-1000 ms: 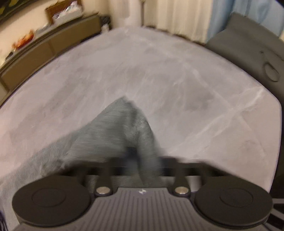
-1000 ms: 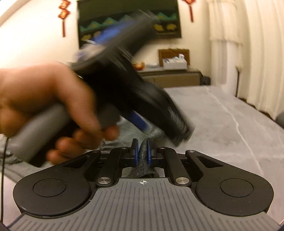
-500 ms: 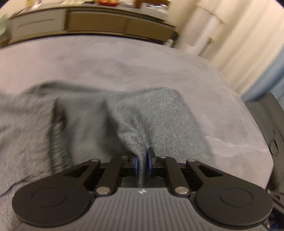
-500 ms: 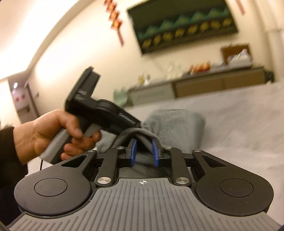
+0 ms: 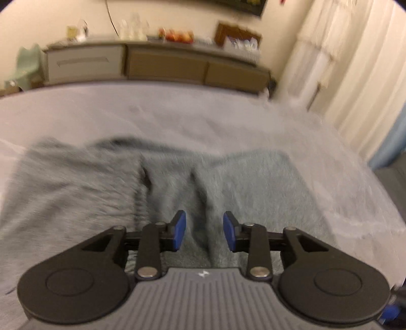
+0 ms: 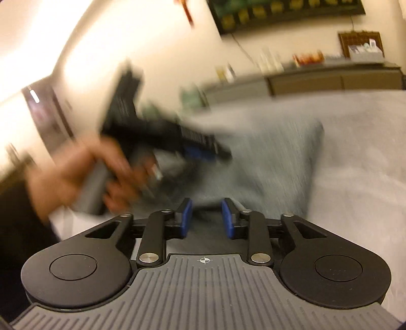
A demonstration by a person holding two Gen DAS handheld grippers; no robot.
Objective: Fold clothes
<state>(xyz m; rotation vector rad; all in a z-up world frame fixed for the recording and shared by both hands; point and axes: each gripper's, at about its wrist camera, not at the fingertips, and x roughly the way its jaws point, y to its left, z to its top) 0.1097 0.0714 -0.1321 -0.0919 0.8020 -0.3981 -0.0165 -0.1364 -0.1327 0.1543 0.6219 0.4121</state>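
Note:
A grey fuzzy garment (image 5: 106,187) lies spread on the pale grey bed (image 5: 177,114), with a fold running up its middle. My left gripper (image 5: 204,232) is open just above the garment, and a ridge of cloth lies between its blue pads (image 5: 179,231) without being pinched. My right gripper (image 6: 206,219) is open over the near edge of the same garment (image 6: 274,162). The left gripper (image 6: 203,149) and the hand holding it show blurred in the right wrist view, over the garment's left part.
A long low cabinet (image 5: 162,66) with bottles and boxes on top stands along the far wall. White curtains (image 5: 355,71) hang at the right. A dark framed picture (image 6: 286,12) hangs on the wall. A dark chair edge (image 5: 395,177) sits by the bed's right side.
Both grippers have opened and let go of the garment, which now lies on the bed. The left gripper has pulled back a little; the hand holding it is moving fast.

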